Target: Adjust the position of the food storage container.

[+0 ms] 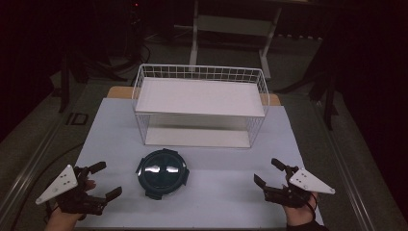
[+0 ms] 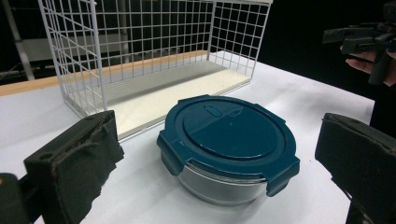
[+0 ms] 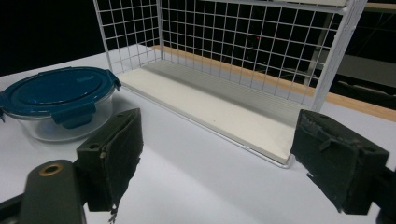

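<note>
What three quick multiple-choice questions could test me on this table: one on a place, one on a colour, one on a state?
1. Where is the round container?
A. inside the wire rack
B. on the table in front of the wire rack
C. on the rack's top shelf

2. What colour is its lid?
A. red
B. white
C. dark blue

3. How are the left gripper and right gripper?
A. both open, holding nothing
B. both clamped on the container
C. one holds the lid

Answers: B, it sits before the rack; C, the lid is dark blue; A, the jaws stand apart.
</note>
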A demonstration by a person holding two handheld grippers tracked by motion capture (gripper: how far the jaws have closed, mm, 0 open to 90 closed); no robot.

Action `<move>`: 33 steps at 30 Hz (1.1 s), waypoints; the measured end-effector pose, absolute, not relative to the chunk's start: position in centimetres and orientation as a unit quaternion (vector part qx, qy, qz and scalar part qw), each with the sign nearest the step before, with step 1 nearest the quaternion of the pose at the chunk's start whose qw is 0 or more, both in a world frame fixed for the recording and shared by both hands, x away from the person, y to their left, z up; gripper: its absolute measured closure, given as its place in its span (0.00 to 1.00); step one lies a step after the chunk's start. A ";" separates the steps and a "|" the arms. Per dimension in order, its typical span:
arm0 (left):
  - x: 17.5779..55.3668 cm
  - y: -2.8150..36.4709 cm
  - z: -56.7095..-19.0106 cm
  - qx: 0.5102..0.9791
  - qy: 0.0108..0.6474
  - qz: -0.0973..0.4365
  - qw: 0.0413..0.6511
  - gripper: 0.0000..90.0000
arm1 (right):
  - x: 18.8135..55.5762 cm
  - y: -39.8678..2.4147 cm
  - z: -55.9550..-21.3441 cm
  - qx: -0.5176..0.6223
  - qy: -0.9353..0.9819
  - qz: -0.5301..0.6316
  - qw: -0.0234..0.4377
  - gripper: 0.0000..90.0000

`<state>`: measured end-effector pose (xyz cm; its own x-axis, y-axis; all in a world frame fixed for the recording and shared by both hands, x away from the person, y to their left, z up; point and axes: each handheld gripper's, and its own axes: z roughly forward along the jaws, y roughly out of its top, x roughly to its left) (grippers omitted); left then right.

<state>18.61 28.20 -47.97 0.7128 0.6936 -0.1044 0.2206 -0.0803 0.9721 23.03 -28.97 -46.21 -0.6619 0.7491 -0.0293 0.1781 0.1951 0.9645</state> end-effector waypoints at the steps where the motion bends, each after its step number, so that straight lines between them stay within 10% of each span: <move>1: 18.6 28.2 -47.9 0.708 0.321 0.200 0.596 0.00 | 23.0 -29.0 -46.2 0.318 0.727 0.549 0.261 0.18; 33: 20.3 28.0 -44.9 0.717 0.307 0.197 0.595 0.00 | 22.9 -28.9 -45.9 0.320 0.723 0.554 0.260 0.18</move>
<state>20.34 28.03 -44.85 0.7341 0.6740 -0.0822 0.2050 -0.1046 0.9732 22.89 -28.93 -45.94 -0.6595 0.7514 -0.0204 0.1752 0.1801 0.9679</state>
